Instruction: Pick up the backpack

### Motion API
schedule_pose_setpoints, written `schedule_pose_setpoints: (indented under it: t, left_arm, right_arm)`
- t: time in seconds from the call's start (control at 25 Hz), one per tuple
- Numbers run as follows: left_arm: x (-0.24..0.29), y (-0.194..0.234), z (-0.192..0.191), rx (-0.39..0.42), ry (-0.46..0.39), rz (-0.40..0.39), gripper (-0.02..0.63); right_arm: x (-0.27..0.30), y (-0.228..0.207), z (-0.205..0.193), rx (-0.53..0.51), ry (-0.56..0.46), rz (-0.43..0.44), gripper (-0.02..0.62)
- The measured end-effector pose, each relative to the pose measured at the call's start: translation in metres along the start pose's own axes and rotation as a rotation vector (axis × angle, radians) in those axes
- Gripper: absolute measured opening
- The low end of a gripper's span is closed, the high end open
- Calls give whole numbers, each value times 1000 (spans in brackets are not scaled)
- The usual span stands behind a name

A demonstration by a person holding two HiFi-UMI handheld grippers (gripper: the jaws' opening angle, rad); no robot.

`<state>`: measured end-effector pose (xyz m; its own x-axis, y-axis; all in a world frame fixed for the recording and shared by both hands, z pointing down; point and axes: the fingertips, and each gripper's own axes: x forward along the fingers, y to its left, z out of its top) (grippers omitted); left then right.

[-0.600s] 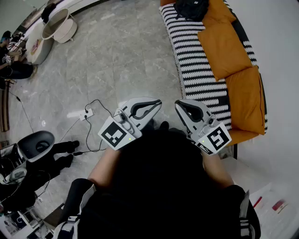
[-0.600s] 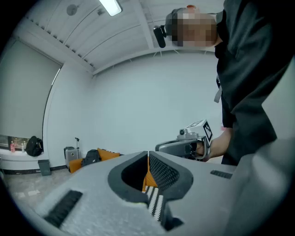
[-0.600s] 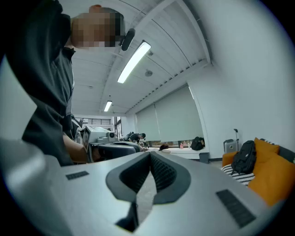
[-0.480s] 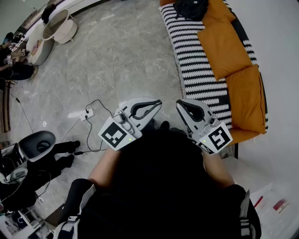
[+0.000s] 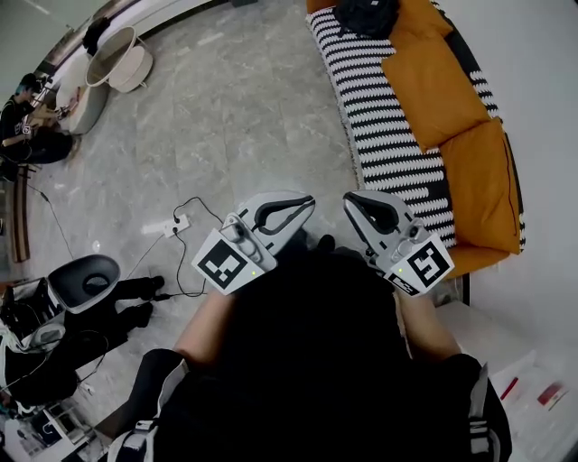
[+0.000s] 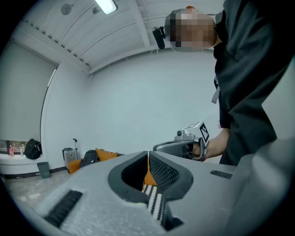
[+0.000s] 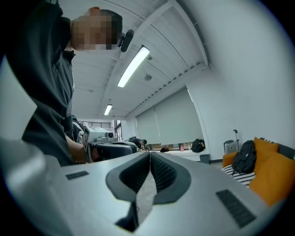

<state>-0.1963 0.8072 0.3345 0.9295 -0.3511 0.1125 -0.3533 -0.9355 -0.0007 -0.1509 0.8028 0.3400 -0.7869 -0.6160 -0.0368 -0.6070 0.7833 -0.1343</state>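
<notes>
A black backpack (image 5: 366, 15) sits at the far end of the striped sofa (image 5: 379, 126), leaning on an orange cushion (image 5: 432, 86). The right gripper view shows this backpack (image 7: 244, 157) at the right, and in the left gripper view it (image 6: 90, 157) is small and far off. My left gripper (image 5: 302, 204) is held at waist height over the floor, shut and empty. My right gripper (image 5: 354, 200) is beside it near the sofa's near end, also shut with nothing between its jaws. Both are well short of the backpack.
A white power strip (image 5: 181, 222) with black cables lies on the grey tiled floor to the left. A seated person (image 5: 27, 135) and a round basket (image 5: 122, 54) are at the far left. A grey helmet-like object (image 5: 83, 281) and gear sit lower left. A small suitcase (image 7: 229, 146) stands beyond the sofa.
The view has shifted slightly; the floor and sofa slid a little downward and rightward in the head view. Both grippers keep their places and stay shut.
</notes>
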Motion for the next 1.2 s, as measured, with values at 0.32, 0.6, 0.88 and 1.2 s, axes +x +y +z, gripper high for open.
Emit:
schedule_pose_setpoints:
  t: [0.32, 0.6, 0.88, 1.2]
  left_arm:
    - [-16, -1, 2, -38, -17, -15, 25]
    - [-13, 10, -10, -59, 16, -13, 25]
    - [0, 32, -15, -51, 12, -29, 25]
    - [13, 90, -14, -73, -16, -38, 25]
  right_arm:
    - [12, 14, 9, 38, -70, 76, 26]
    - [14, 17, 1, 50, -44, 88, 26]
    - [20, -8, -4, 64, -19, 49, 26]
    - [70, -49, 8, 37, 18, 51, 26]
